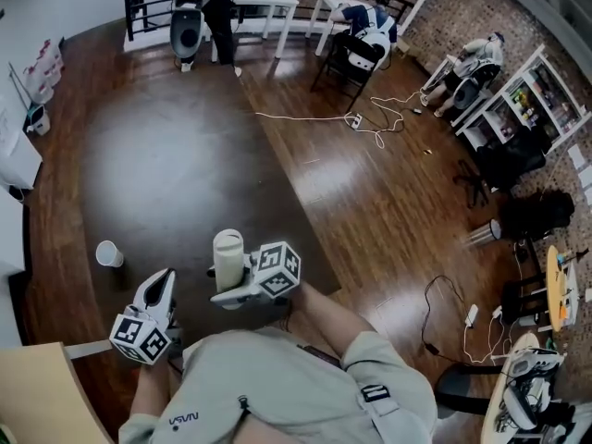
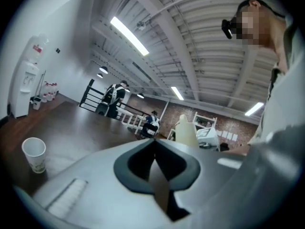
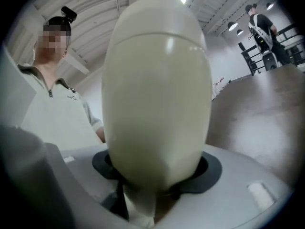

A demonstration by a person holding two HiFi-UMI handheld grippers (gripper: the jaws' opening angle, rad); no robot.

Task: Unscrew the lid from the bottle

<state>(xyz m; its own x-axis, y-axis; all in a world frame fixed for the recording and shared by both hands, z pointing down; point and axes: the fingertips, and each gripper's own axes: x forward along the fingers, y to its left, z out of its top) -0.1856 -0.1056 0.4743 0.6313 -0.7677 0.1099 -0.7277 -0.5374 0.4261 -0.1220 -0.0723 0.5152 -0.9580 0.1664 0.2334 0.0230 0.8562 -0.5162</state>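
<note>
A cream-coloured bottle (image 1: 228,255) stands upright on the dark tabletop (image 1: 176,165), with its lid (image 1: 228,239) on top. My right gripper (image 1: 226,282) grips the bottle low on its body from the right side. In the right gripper view the bottle (image 3: 157,94) fills the frame, the lid (image 3: 159,11) is above a seam, and the right gripper (image 3: 157,187) has its pads pressed on both sides. My left gripper (image 1: 165,283) is to the left of the bottle, apart from it. Its jaws (image 2: 155,163) are shut with nothing between them. The bottle (image 2: 186,130) shows beyond them.
A white paper cup (image 1: 109,253) stands on the table to the left, also seen as the cup (image 2: 34,152) in the left gripper view. Beyond the table are a wooden floor with cables (image 1: 370,123), chairs, white tables and seated people at the back.
</note>
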